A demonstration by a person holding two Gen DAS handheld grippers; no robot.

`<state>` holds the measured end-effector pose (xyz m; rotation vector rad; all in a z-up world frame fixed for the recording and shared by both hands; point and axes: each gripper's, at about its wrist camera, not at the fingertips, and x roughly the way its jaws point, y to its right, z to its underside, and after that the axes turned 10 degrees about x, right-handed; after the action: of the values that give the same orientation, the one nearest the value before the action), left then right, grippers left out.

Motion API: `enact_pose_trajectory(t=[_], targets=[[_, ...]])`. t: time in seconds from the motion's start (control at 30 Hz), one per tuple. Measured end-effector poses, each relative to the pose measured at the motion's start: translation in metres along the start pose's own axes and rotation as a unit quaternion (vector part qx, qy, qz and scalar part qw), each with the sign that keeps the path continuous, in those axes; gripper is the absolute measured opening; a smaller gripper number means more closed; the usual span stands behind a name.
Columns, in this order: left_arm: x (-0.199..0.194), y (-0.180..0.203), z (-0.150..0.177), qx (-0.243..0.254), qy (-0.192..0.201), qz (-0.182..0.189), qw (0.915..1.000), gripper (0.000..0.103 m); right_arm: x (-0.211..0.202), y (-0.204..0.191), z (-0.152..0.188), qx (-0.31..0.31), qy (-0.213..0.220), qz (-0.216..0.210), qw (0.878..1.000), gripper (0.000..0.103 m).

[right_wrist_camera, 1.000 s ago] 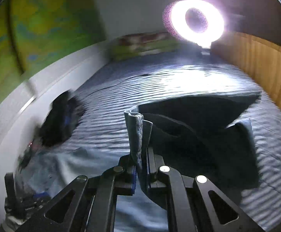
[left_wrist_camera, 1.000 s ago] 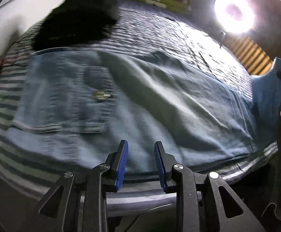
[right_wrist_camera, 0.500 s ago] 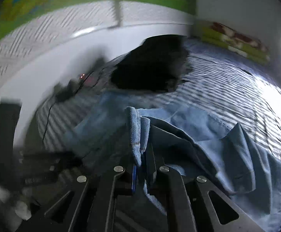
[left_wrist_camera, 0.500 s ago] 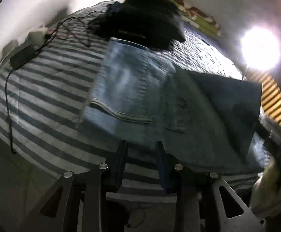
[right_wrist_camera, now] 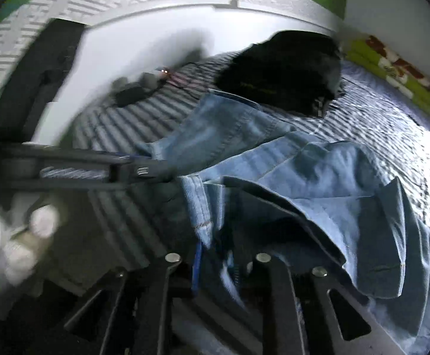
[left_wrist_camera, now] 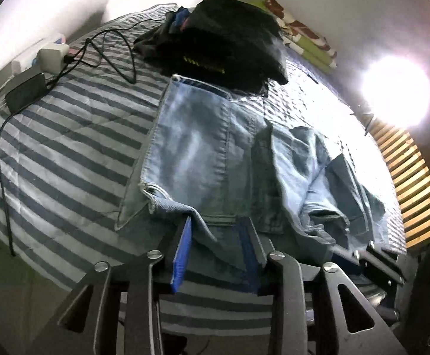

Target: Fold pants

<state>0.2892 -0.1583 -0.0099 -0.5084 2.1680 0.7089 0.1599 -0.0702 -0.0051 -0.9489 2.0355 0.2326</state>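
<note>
Left wrist view: the jeans [left_wrist_camera: 215, 153] lie across the striped bed [left_wrist_camera: 67, 148], running from the centre up to 12 o'clock, where their far hem meets a black pile [left_wrist_camera: 224, 38]. The folded-over part sits rumpled toward 3 o'clock. The step in hand looks like laying down a fold and letting go. To do it well, I judge the near edge should drop flat and square on the layer beneath before either tool pulls away, then the bunched cloth at 3 o'clock wants smoothing outward. The left gripper [left_wrist_camera: 215, 254] at 6 o'clock is part open and its jaws are opening; a flap of denim hangs between the blue pads [left_wrist_camera: 182, 254], and the pads do not seem to press it. A phone [left_wrist_camera: 25, 91] and charger [left_wrist_camera: 52, 56] lie at 10 o'clock, well apart from the jeans.

Right wrist view: blurred. The jeans fill the centre and run to 4 o'clock, with a raised, hollow fold near the middle. The right gripper [right_wrist_camera: 224, 260] at 6 o'clock has a narrow gap and its jaws are opening; a hem hangs between them, but blur hides whether the pads pinch it. The left gripper reaches in from 9 o'clock, its tip at the jeans' edge.
</note>
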Motion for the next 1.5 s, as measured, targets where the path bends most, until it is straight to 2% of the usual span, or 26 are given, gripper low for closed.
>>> enact_pose_trajectory(t=[0.13,0.2,0.23,0.3,0.43,0.5,0.57,0.63,0.67,0.77,0.8,0.9,1.0,1.13,1.2,1.23,1.3,1.33,1.4,1.47,1.5], targets=[[0.006,0.005,-0.005,-0.011,-0.001,0.011,0.9999,0.042,-0.018,-0.006,0.008,-0.028,0.016,-0.022,0.999,0.016],[0.009,0.006,-0.009,-0.024,-0.001,0.025,0.9994,0.049,-0.029,-0.004,0.01,-0.027,0.011,-0.051,0.998,0.016],[0.012,0.006,-0.011,-0.031,-0.003,0.032,0.999,0.051,-0.037,0.001,0.011,-0.018,0.007,-0.07,0.997,0.017],[0.015,0.011,-0.016,-0.031,-0.004,0.037,0.9988,0.056,-0.056,0.021,0.01,0.012,0.008,-0.091,0.996,0.026],[0.004,0.027,-0.023,0.001,0.011,0.011,0.9999,0.056,-0.083,0.086,-0.005,0.093,0.011,-0.096,0.991,0.028],[-0.01,0.032,-0.023,0.014,0.03,-0.025,0.9991,0.056,-0.093,0.123,-0.022,0.131,0.012,-0.089,0.987,0.029],[-0.027,0.035,-0.021,0.023,0.055,-0.05,0.9969,0.056,-0.096,0.148,-0.042,0.143,0.017,-0.073,0.987,0.033],[-0.035,0.034,-0.02,0.023,0.068,-0.047,0.9963,0.06,-0.087,0.167,-0.065,0.138,0.012,-0.056,0.989,0.037],[-0.031,0.031,-0.02,0.018,0.061,-0.039,0.9972,0.062,-0.079,0.175,-0.076,0.138,0.007,-0.049,0.989,0.039],[-0.001,0.028,-0.016,0.008,0.011,-0.013,0.9998,0.062,-0.031,0.195,-0.111,0.147,-0.048,-0.059,0.986,0.042],[0.012,0.032,-0.013,0.018,-0.009,-0.004,0.9998,0.062,-0.017,0.199,-0.118,0.15,-0.059,-0.058,0.985,0.042],[0.035,0.043,-0.003,0.038,-0.036,0.005,0.9986,0.062,0.026,0.205,-0.138,0.147,-0.095,-0.058,0.983,0.042],[0.043,0.046,0.0,0.038,-0.037,0.017,0.9984,0.062,0.067,0.201,-0.15,0.136,-0.138,-0.069,0.979,0.042],[0.045,0.046,-0.002,0.044,-0.04,0.022,0.998,0.061,0.097,0.197,-0.15,0.122,-0.175,-0.069,0.974,0.042],[0.047,0.048,-0.001,0.048,-0.043,0.03,0.9975,0.047,0.103,0.196,-0.149,0.125,-0.187,-0.089,0.97,0.042],[0.047,0.049,-0.002,0.049,-0.042,0.03,0.9975,0.043,0.102,0.193,-0.147,0.12,-0.188,-0.094,0.97,0.042],[0.045,0.049,-0.002,0.05,-0.038,0.023,0.9978,0.022,0.099,0.188,-0.145,0.103,-0.182,-0.09,0.974,0.039],[0.045,0.048,-0.002,0.046,-0.037,0.022,0.998,0.02,0.098,0.187,-0.146,0.099,-0.179,-0.087,0.975,0.035],[0.046,0.048,-0.003,0.041,-0.033,0.019,0.9984,0.013,0.093,0.185,-0.145,0.095,-0.172,-0.086,0.977,0.021],[0.043,0.049,-0.002,0.04,-0.028,0.014,0.9987,0.005,0.087,0.184,-0.146,0.094,-0.161,-0.088,0.979,0.017],[0.04,0.05,-0.001,0.04,-0.025,0.013,0.9988,0.005,0.082,0.181,-0.146,0.088,-0.153,-0.087,0.981,0.014]])
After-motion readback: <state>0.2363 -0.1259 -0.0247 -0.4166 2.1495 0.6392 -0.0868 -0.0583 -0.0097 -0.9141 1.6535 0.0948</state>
